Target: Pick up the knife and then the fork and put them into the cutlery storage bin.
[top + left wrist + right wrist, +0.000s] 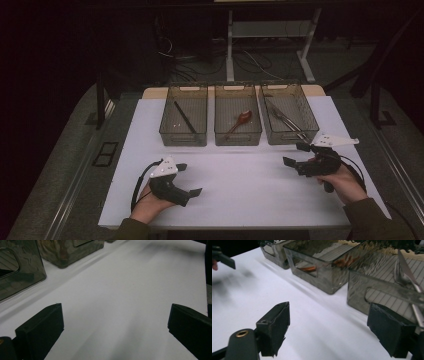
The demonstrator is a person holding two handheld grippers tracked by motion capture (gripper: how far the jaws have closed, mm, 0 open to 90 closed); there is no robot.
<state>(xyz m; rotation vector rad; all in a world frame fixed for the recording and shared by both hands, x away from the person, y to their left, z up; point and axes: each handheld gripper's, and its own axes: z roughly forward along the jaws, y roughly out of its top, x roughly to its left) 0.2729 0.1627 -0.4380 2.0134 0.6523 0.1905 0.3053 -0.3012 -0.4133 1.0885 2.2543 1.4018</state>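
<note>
High view: three smoked bins in a row on white tabletop [240,175], holding black stick [185,118], red spoon [240,120], metal utensils [286,120]. Left tongs [190,179] and right tongs [296,154] both spread wide, empty. Right gripper view: spoon [308,269] through bin handle slot. No legible writing.

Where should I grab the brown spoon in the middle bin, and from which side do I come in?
Probably grip the brown spoon on its thin handle, coming straight down from above into the open top of the middle bin. The bin's walls block any side approach. The handle runs diagonally toward the near left, so turn the jaws across it. The right gripper, open, looks a little nearer.
</note>
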